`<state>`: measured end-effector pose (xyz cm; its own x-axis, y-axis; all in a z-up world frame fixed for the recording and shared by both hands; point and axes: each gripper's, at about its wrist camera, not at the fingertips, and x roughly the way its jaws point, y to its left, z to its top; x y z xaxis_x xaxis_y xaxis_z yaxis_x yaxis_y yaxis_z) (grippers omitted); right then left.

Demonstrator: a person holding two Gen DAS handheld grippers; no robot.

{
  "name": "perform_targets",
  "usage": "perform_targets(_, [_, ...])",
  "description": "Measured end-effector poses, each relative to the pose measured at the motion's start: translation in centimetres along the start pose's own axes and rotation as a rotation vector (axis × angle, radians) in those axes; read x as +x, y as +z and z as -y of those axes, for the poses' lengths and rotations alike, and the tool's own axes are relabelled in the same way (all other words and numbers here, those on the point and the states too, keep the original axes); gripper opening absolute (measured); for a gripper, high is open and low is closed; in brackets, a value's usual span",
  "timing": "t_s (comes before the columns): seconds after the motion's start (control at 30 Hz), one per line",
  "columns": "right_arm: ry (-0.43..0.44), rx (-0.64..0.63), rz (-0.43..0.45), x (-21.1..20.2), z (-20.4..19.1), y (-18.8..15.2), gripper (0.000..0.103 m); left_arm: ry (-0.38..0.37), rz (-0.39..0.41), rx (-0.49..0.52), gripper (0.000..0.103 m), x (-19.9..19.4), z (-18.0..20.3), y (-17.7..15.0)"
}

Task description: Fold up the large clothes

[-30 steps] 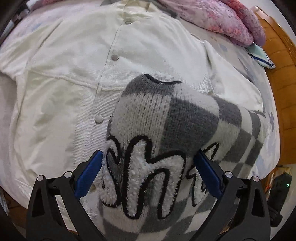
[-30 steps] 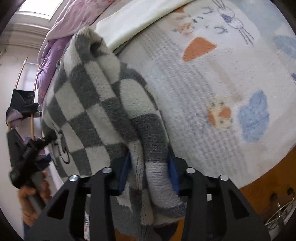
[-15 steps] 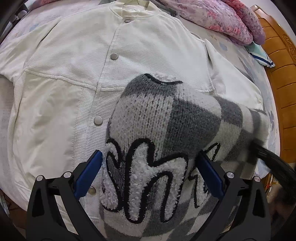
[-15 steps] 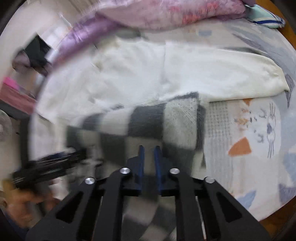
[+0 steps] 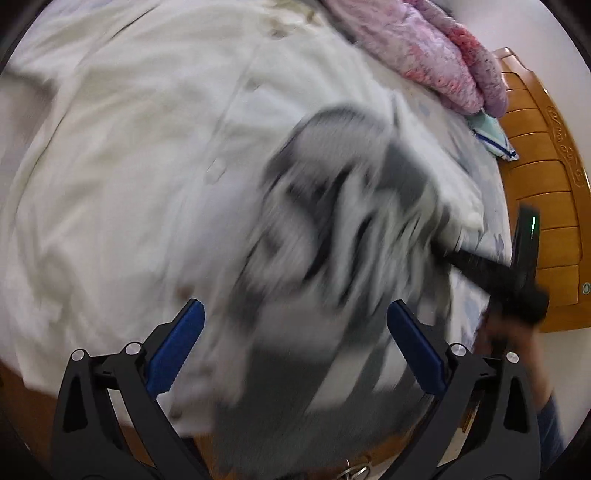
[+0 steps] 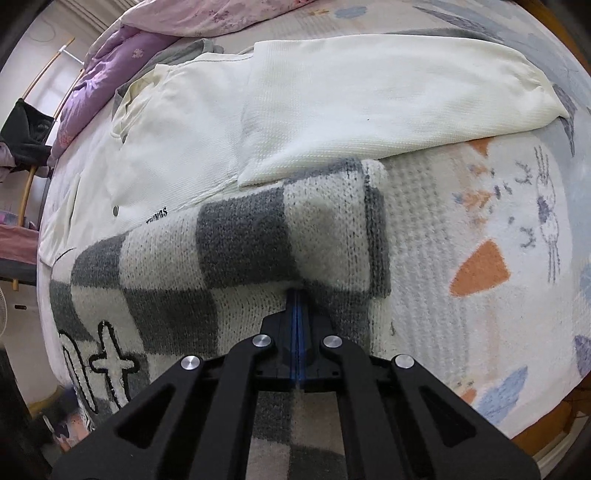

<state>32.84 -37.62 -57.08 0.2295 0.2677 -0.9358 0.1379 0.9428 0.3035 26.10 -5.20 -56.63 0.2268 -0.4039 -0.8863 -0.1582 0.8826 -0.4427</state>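
My right gripper point(image 6: 296, 295) points steeply down at the bed, its blue pads pressed flat together with a pinch of the grey-and-white checkered knit sweater point(image 6: 236, 258) caught at their tips. My left gripper point(image 5: 295, 328) also tilts down, jaws spread wide; the same sweater hangs blurred between the pads, and I cannot tell whether they press on it. The sweater lies across the near edge of the bed, partly over the hem of a cream snap-button jacket point(image 6: 332, 107) spread flat behind it. To the right the printed bedsheet point(image 6: 480, 229) shows bare. Farther back a pink-and-purple quilt point(image 6: 155, 26) is bunched at the head. In the left view, a wooden headboard point(image 5: 546, 192) stands beyond.
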Motion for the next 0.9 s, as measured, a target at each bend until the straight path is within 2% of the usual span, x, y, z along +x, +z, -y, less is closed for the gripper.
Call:
perform_targets(0.13, [-0.010, -0.026, 0.014, 0.0, -0.4, -0.2, 0.000, -0.078, -0.146, -0.126, 0.099, 2.8, -3.2, -5.0])
perform_targets(0.2, [0.000, -0.034, 0.017, 0.0, -0.4, -0.1, 0.000, -0.063, -0.203, -0.168, 0.099, 5.2, -3.8, -6.9])
perform_targets(0.27, [0.040, -0.023, 0.031, -0.5, -0.1, -0.3, 0.000, -0.072, -0.201, -0.166, 0.099, 6.6, -3.6, -7.6])
perform_targets(0.33, [0.131, 0.022, 0.062, -1.9, 0.9, -1.2, 0.003, -0.046, -0.194, -0.153, 0.097, 7.1, -3.2, -7.4])
perform_targets(0.4, [0.191, 0.071, 0.081, -3.6, 2.3, -3.0, 0.005, -0.057, -0.196, -0.123, 0.070, 6.6, -2.8, -7.0])
perform_targets(0.43, [0.216, 0.098, 0.085, -4.2, 2.9, -4.0, 0.012, -0.061, -0.202, -0.111, 0.061, 6.3, -2.6, -6.8])
perform_targets(0.47, [0.248, 0.137, 0.093, -5.0, 3.8, -5.3, 0.017, -0.084, -0.213, -0.105, 0.047, 5.8, -2.4, -6.6])
perform_targets(0.5, [0.272, 0.171, 0.102, -5.6, 4.5, -6.6, 0.029, -0.097, -0.221, -0.108, 0.038, 5.4, -2.4, -6.5])
perform_targets(0.57, [0.283, 0.228, 0.119, -6.7, 5.6, -9.4, 0.051, -0.127, -0.232, -0.112, 0.031, 4.5, -2.3, -6.1])
perform_targets(0.63, [0.248, 0.306, 0.122, -7.5, 6.9, -13.1, 0.063, -0.128, -0.236, -0.089, 0.030, 3.7, -1.8, -5.5])
perform_targets(0.77, [0.306, 0.538, 0.084, -6.8, 9.4, -19.1, 0.069, -0.117, -0.244, -0.063, 0.030, 2.3, -1.0, -4.4])
perform_targets(0.87, [0.458, 0.762, 0.049, -4.8, 10.7, -22.5, 0.069, -0.124, -0.250, -0.065, 0.030, 1.4, -0.7, -3.3])
perform_targets(0.9, [0.500, 0.800, 0.046, -4.4, 10.7, -23.0, 0.070, -0.129, -0.256, -0.064, 0.030, 1.1, -0.6, -2.8])
